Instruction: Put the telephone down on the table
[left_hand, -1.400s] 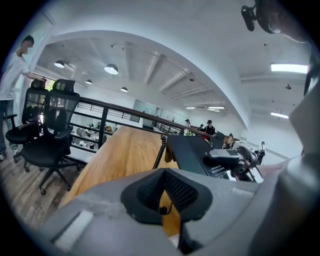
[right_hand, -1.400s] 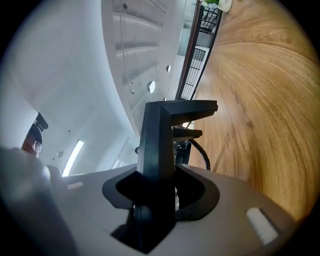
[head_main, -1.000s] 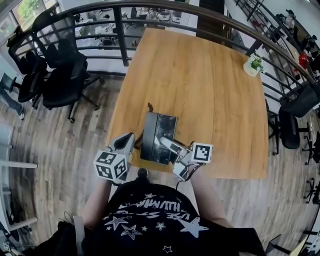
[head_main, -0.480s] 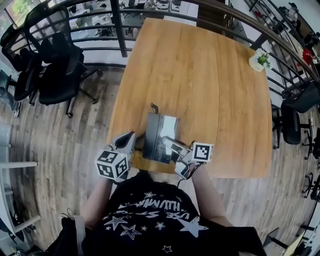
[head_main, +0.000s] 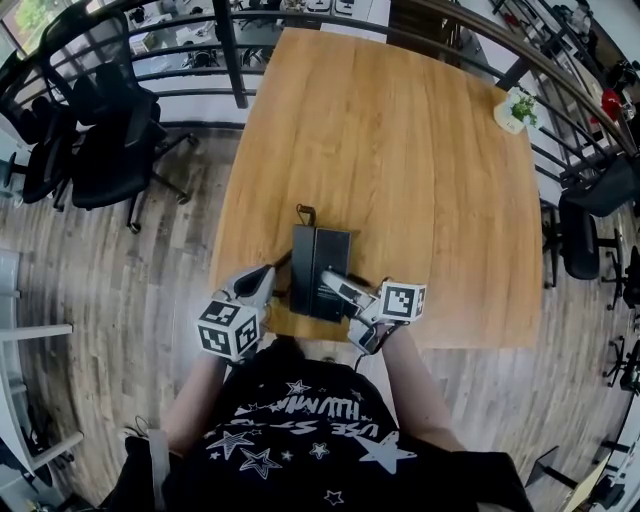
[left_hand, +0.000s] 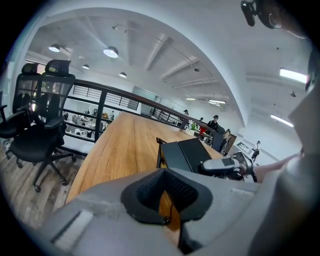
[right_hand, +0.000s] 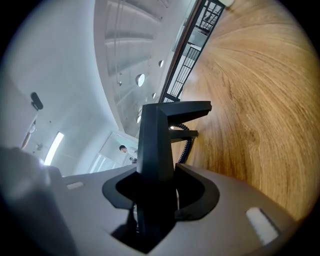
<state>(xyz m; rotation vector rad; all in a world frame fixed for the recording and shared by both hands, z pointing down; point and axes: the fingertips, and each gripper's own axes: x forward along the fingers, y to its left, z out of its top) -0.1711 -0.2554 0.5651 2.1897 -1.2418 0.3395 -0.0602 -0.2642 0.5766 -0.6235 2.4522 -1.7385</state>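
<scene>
A black telephone (head_main: 320, 270) sits low over the near edge of the wooden table (head_main: 400, 150); I cannot tell whether it touches the wood. My right gripper (head_main: 340, 288) is shut on its near right side. In the right gripper view the phone's body (right_hand: 157, 135) stands clamped between the jaws of the right gripper (right_hand: 156, 187). My left gripper (head_main: 268, 282) is just left of the phone. Its jaws are close together, with a thin black cord (left_hand: 170, 210) pinched in the gap. The phone (left_hand: 187, 152) and its coiled cord (left_hand: 159, 152) show ahead of it.
A small potted plant (head_main: 512, 110) stands at the table's far right corner. Black office chairs (head_main: 100, 150) stand left of the table, another chair (head_main: 590, 220) right of it. A dark railing (head_main: 230, 50) curves behind the table. I stand at the near edge.
Both grippers and the telephone have sunk toward the tabletop. The phone looks smaller and flatter against the wood than a second ago.
</scene>
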